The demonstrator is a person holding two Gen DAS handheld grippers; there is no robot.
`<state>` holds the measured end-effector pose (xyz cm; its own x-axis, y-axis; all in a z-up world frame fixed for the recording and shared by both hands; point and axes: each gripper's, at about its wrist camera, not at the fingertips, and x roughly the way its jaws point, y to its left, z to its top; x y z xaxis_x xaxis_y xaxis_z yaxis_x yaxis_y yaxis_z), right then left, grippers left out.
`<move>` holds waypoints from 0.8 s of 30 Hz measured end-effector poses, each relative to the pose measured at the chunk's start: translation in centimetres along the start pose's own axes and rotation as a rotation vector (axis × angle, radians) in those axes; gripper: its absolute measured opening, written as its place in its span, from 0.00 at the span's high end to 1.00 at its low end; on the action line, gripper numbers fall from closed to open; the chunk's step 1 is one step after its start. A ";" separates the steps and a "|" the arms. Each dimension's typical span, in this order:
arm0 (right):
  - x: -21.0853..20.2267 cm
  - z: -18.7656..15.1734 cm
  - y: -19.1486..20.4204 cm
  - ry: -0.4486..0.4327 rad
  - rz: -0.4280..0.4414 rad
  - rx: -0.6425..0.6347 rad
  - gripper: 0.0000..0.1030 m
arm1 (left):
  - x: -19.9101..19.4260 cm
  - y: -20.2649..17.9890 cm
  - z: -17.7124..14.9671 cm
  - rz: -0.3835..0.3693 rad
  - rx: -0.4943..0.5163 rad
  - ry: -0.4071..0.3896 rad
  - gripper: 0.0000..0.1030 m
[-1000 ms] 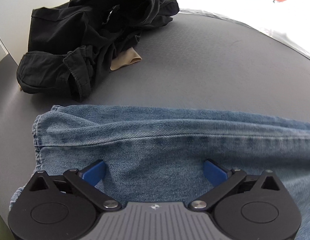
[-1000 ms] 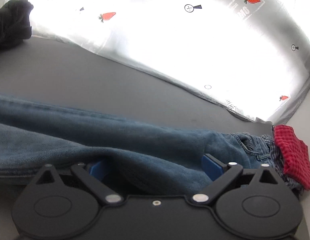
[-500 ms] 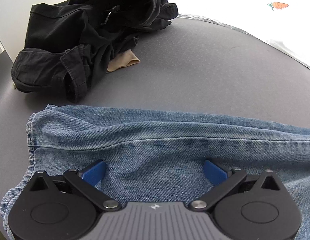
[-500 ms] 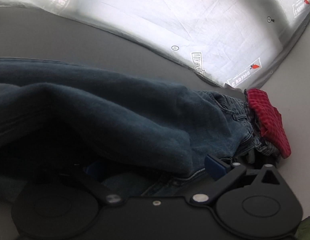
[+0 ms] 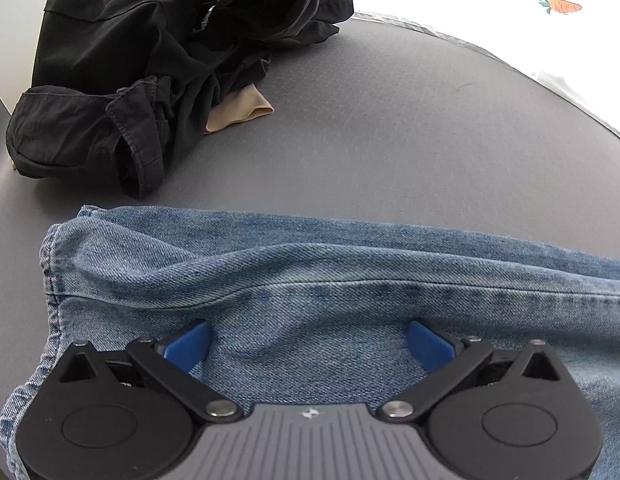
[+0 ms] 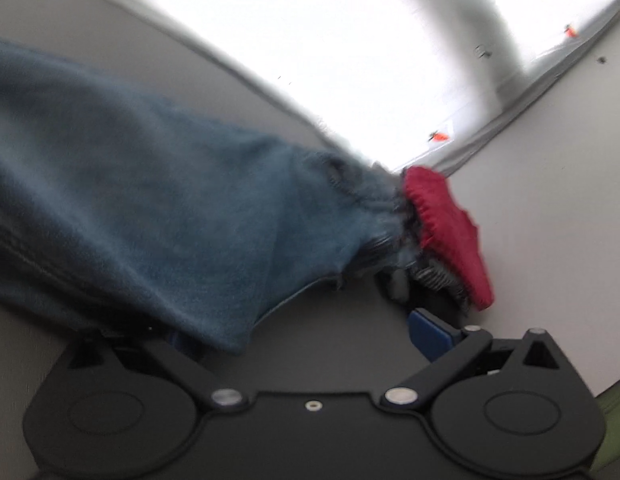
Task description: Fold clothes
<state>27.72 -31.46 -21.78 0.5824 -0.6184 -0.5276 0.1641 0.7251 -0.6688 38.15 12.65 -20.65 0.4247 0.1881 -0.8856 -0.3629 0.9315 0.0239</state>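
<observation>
1. Since a moment ago the right gripper has swung and tilted; the jeans now slope up and away from its fingers, blurred by motion, and the grey table shows bare between them where denim lay before.
2. The left gripper has barely shifted; the hem end of the jeans sits a little further out ahead of its fingers.
3. Both pairs of fingers are spread wide. The left pair rests on the denim without pinching it. On the right, only one blue pad shows; the other is hidden under the cloth, so whether it catches any fabric I cannot tell.
4. Counted: one pair of jeans, one heap of black clothes beyond the left fingers, one tan scrap peeking from under it, one red cloth at the waistband end.
5. The denim is faded, twilled and seamed; the black heap is crumpled; the table is finely textured.
</observation>
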 end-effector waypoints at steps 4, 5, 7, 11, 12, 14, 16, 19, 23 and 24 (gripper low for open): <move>-0.8 1.2 -1.2 -0.072 -0.009 0.071 0.00 | 0.0 -0.2 0.0 0.001 0.000 -0.008 0.00; 0.3 1.2 -1.2 -0.033 0.023 0.095 0.00 | 0.1 -0.2 -0.1 0.003 -0.002 -0.012 0.00; 1.7 1.1 -1.6 0.020 0.072 0.150 0.01 | 0.1 -0.3 -0.1 0.003 0.002 -0.015 0.00; 0.6 2.0 -4.2 0.053 0.199 0.197 0.02 | -0.1 -0.3 -0.5 0.000 0.005 -0.022 0.00; 0.0 2.0 -4.9 0.047 0.267 0.215 0.02 | -0.1 -0.4 -0.6 0.004 0.004 -0.027 0.00; -1.4 2.0 -6.2 0.025 0.367 0.270 0.02 | -0.1 -0.5 -0.7 0.015 0.001 -0.033 0.00; -2.3 2.3 -7.5 0.003 0.423 0.334 0.02 | -0.2 -0.7 -0.6 0.027 -0.001 -0.027 0.00; -1.4 2.9 -9.8 -0.019 0.455 0.463 0.02 | -0.5 -1.2 -0.5 0.053 0.004 -0.014 0.00; 2.1 4.7 -11.4 -0.033 0.443 0.551 0.19 | -1.2 -2.9 -0.8 0.104 0.080 -0.041 0.00; 3.2 5.5 -11.5 -0.047 0.428 0.524 0.24 | -1.4 -3.4 -0.9 0.096 0.105 -0.046 0.00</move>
<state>32.08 -40.09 -12.92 0.7140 -0.2385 -0.6583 0.2684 0.9616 -0.0573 38.04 9.00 -19.93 0.4310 0.2900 -0.8545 -0.3157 0.9356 0.1583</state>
